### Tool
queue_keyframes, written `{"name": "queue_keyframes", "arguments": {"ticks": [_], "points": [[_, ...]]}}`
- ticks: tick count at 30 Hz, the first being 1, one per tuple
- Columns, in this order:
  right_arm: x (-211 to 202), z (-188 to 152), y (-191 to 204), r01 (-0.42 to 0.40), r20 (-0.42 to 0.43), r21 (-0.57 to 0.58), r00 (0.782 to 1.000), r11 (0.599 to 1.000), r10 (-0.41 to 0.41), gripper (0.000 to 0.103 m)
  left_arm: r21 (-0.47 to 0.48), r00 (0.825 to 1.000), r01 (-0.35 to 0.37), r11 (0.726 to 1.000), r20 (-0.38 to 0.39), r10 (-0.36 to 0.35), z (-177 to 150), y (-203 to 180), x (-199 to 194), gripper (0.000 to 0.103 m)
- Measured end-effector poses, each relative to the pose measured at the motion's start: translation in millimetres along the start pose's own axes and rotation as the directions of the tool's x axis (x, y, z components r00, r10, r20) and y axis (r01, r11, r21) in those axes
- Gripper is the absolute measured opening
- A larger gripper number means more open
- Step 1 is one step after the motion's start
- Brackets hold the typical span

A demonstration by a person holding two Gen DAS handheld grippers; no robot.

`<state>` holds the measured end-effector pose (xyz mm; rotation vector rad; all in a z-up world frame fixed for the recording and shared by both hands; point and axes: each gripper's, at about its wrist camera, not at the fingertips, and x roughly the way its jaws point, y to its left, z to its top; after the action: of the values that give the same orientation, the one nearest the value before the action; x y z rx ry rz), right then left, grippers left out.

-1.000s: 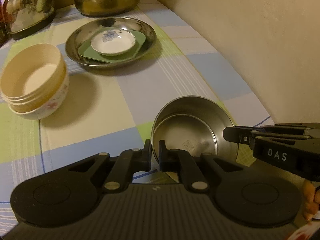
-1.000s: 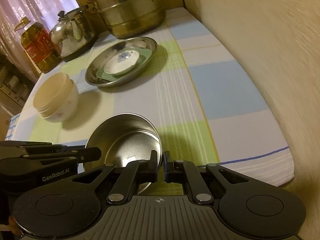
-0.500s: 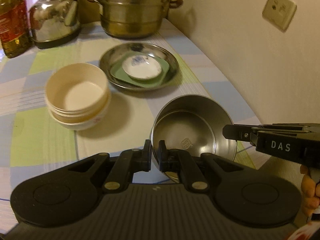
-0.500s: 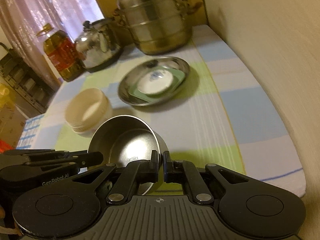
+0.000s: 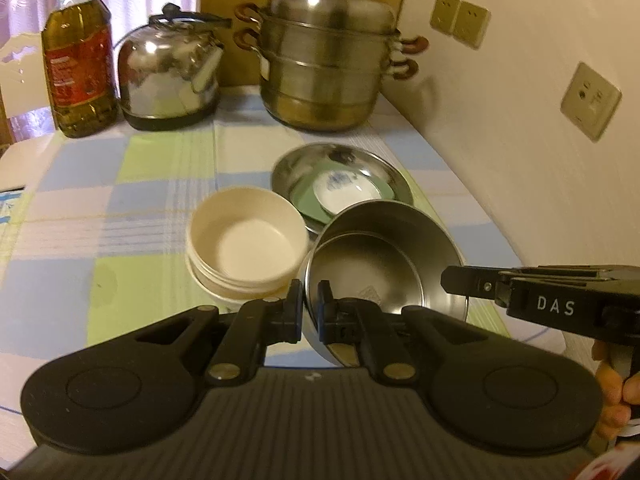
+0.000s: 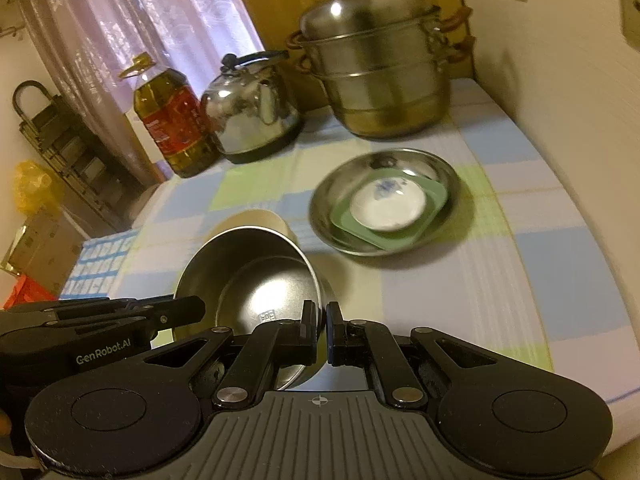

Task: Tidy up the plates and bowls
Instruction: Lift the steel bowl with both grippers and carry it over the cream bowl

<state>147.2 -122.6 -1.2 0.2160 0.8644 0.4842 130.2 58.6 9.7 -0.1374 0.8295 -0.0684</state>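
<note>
A steel bowl (image 5: 372,264) hangs in the air, held by both grippers on opposite sides of its rim. My left gripper (image 5: 309,312) is shut on its near-left rim. My right gripper (image 6: 322,334) is shut on its right rim, where the bowl (image 6: 256,280) tilts toward me. Just left of and beyond the bowl stands a stack of cream bowls (image 5: 244,240), mostly hidden in the right wrist view (image 6: 260,218). A steel plate (image 6: 460,184) holds a green square dish (image 6: 434,200) and a small white saucer (image 6: 388,204). The plate (image 5: 396,172) is partly hidden by the held bowl.
At the back of the checked tablecloth (image 5: 120,240) stand an oil bottle (image 5: 78,56), a steel kettle (image 5: 168,72) and a tall steamer pot (image 5: 328,64). A wall with sockets (image 5: 590,100) runs along the right. Boxes and a rack (image 6: 60,148) are off the table's left.
Both grippers have lifted the steel bowl off the table and carried it forward and left, toward the cream bowl stack. The views have tilted up, showing the pot, kettle and bottle.
</note>
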Motion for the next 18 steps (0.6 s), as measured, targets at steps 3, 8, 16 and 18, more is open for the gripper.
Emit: {"name": "queue_keyframes", "arguments": {"ticks": [3, 8, 16, 18], "points": [[7.5, 11.2, 7.7, -0.015, 0.005, 0.001, 1.0, 1.0, 0.015, 0.005, -0.006, 1.0, -0.01, 1.0, 0.014, 0.01, 8.0, 10.4, -0.3, 0.006], [20.8, 31.6, 19.1, -0.028, 0.016, 0.002, 0.999, 1.0, 0.028, 0.005, -0.019, 1.0, -0.019, 1.0, 0.024, 0.02, 22.4, 27.7, 3.2, 0.006], [45.2, 58.9, 25.7, -0.043, 0.011, 0.034, 0.999, 0.998, 0.043, 0.005, -0.038, 0.999, -0.029, 0.999, 0.012, 0.03, 43.0, 50.5, 18.4, 0.006], [52.9, 64.0, 26.3, -0.046, 0.006, 0.048, 0.999, 0.998, 0.046, 0.005, -0.035, 0.999, -0.036, 0.999, 0.014, 0.037, 48.5, 55.2, 22.6, 0.006]]}}
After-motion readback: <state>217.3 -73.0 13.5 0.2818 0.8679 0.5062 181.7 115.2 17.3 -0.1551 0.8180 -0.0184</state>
